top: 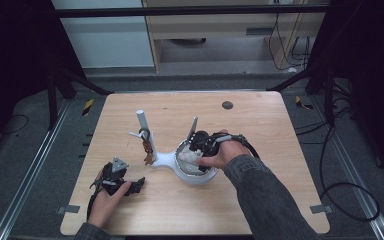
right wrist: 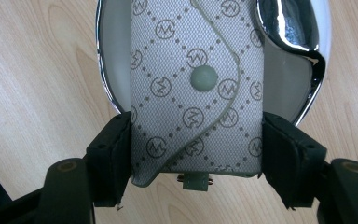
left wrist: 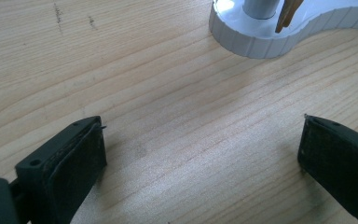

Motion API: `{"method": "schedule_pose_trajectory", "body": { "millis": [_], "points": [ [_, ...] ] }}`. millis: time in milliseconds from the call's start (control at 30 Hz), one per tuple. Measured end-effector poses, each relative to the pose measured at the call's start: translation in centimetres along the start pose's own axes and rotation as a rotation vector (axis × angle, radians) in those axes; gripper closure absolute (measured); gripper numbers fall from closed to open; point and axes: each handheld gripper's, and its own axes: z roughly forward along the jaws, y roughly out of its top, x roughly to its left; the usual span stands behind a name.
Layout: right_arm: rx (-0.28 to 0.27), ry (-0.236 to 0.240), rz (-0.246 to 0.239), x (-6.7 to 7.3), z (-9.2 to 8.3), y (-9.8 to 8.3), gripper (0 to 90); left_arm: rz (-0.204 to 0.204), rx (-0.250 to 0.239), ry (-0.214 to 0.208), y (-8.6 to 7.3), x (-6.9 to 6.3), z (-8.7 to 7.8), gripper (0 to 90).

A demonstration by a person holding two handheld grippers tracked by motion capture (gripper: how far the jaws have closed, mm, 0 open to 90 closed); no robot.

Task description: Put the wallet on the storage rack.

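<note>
A grey pouch (right wrist: 196,93) with a printed diamond pattern and a snap button lies between the jaws of my right gripper (right wrist: 196,140), which is shut on its sides. The pouch hangs over a chrome-rimmed dish (right wrist: 317,56). From above, the right gripper (top: 200,145) sits over that dish (top: 200,181), which joins a white stand with an upright post (top: 142,122). A brown tag (top: 149,152) dangles from the post. My left gripper (top: 136,186) rests on the wooden table at the front left, and in its own view the left gripper (left wrist: 200,140) stands open over bare wood, short of the stand's base (left wrist: 251,39).
A small dark round disc (top: 227,105) sits near the table's far edge. Bare wood lies along the table (top: 260,210) at the front and right. Cables (top: 350,200) trail on the floor to the right, beyond the table's edge.
</note>
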Motion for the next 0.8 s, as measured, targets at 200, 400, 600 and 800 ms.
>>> {"method": "schedule_pose_trajectory", "body": {
  "millis": [200, 400, 600, 800],
  "points": [
    [-0.002, 0.0, 0.001, 0.01, 0.19, 0.15, 31.3, 0.001, 0.0, 0.0, 0.0, 0.0, 0.0, 0.2],
    [0.002, 0.001, 0.007, -0.06, 0.46, 0.17, 31.3, 0.001, 0.0, 0.0, 0.01, -0.01, 0.0, 0.2],
    [-0.005, 0.004, 0.006, -0.11, 0.69, 0.21, 31.3, 0.002, 0.0, -0.001, 0.01, -0.01, 0.01, 0.2],
    [-0.001, 0.002, 0.014, -0.08, 0.76, 0.33, 31.2, 0.002, -0.001, -0.001, 0.01, -0.03, 0.02, 0.2]
  ]
}}
